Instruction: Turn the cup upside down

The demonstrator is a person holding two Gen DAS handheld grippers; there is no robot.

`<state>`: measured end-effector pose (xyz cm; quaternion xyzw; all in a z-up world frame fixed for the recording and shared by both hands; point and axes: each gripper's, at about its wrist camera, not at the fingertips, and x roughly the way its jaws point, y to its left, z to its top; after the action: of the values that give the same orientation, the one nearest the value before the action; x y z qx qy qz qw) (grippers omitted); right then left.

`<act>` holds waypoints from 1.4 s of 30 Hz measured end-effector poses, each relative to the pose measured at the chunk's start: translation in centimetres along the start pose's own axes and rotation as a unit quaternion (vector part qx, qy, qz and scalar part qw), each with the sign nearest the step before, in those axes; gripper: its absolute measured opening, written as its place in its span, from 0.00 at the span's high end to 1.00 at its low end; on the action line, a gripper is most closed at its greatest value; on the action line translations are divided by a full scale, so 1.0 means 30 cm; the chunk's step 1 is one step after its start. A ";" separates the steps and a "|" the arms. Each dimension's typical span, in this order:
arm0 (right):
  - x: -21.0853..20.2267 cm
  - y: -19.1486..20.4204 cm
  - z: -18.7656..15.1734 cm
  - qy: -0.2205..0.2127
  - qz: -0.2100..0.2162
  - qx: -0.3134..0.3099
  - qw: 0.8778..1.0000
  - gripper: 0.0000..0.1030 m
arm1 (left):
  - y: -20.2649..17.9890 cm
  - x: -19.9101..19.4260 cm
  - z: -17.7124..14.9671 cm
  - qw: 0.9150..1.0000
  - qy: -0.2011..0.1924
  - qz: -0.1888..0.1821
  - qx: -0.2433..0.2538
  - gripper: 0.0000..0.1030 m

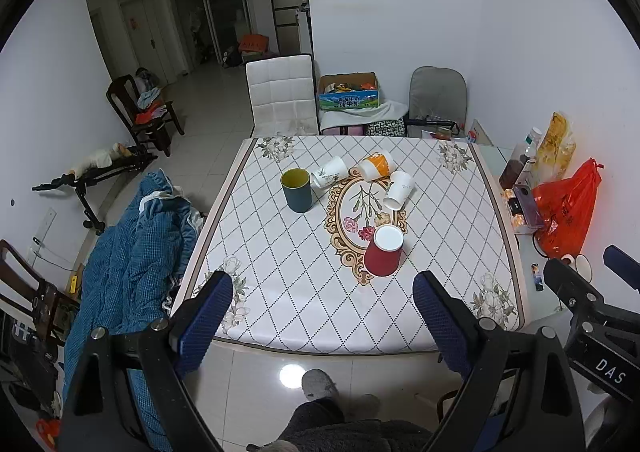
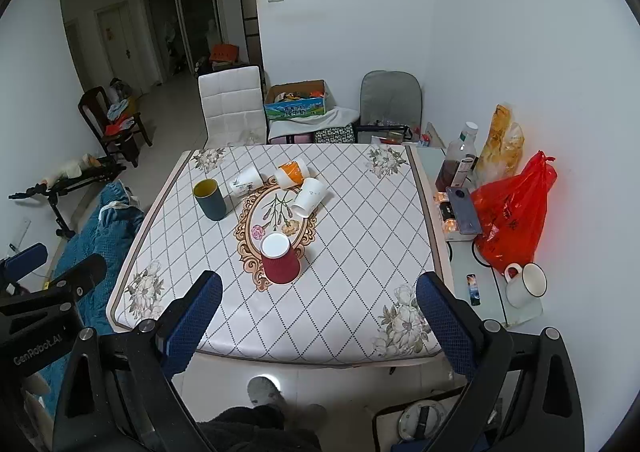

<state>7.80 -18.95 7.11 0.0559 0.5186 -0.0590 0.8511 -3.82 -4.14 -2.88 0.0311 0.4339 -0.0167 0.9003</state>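
Observation:
A red paper cup (image 1: pixel 383 255) (image 2: pixel 279 261) stands upside down near the middle of the table (image 1: pixel 280 272) (image 2: pixel 360 252). A dark green cup (image 1: pixel 296 190) (image 2: pixel 209 199) stands upright at the far left. Three paper cups lie on their sides at the back: a white printed one (image 1: pixel 330 171) (image 2: pixel 247 180), an orange one (image 1: pixel 377 165) (image 2: pixel 293 173) and a white one (image 1: pixel 399 190) (image 2: pixel 309 197). My left gripper (image 1: pixel 322 302) is open and empty above the near table edge. My right gripper (image 2: pixel 318 304) is open and empty too, beside it.
A side shelf at the right holds a red plastic bag (image 2: pixel 510 212), bottles (image 2: pixel 460 156), a phone (image 2: pixel 464 210) and a white mug (image 2: pixel 524 284). A white chair (image 1: pixel 280 96) stands behind the table. A blue quilt (image 1: pixel 128 264) lies at the left.

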 end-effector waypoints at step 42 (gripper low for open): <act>0.070 -0.011 0.031 0.006 0.003 0.002 1.000 0.03 | -0.010 0.020 0.017 1.000 -0.003 0.009 0.000 0.00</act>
<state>9.51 -19.52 5.64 0.0592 0.5232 -0.0569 0.8483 -3.07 -4.47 -3.06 0.0350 0.4306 -0.0083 0.9018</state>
